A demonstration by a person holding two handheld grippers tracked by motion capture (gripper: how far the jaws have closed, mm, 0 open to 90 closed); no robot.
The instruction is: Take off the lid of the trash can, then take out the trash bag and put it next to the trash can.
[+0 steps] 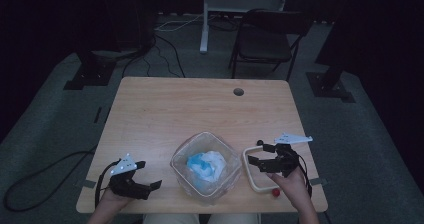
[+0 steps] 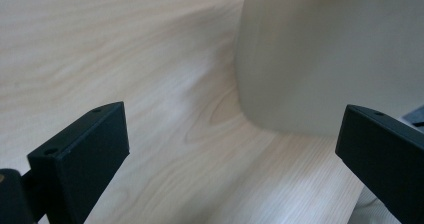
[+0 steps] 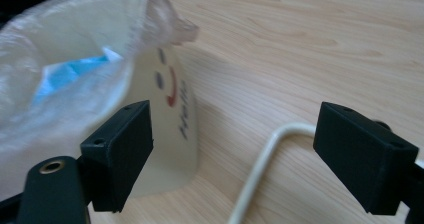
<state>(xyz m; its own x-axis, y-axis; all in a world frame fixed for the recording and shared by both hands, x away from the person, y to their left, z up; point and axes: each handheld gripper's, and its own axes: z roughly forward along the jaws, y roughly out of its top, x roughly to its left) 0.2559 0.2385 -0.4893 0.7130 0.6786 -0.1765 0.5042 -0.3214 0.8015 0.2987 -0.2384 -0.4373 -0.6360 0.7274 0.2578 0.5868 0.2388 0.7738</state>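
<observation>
Pale wooden table (image 1: 150, 114); near its front edge, a small cream bin (image 1: 206, 165) lined with a thin translucent plastic bag (image 3: 65, 59): light, soft, slippery, best pinched at the rim; left gripper (image 1: 131, 180) and right gripper (image 1: 270, 160) both gape empty.

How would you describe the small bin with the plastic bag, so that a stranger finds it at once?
Start from the wooden table and go to the middle of its near edge, between the two hands. There stands the small cream bin, lined with a clear plastic bag holding blue and white waste. Unlike the flat cream frame beside it, it has walls, one showing a smiling face.
</observation>
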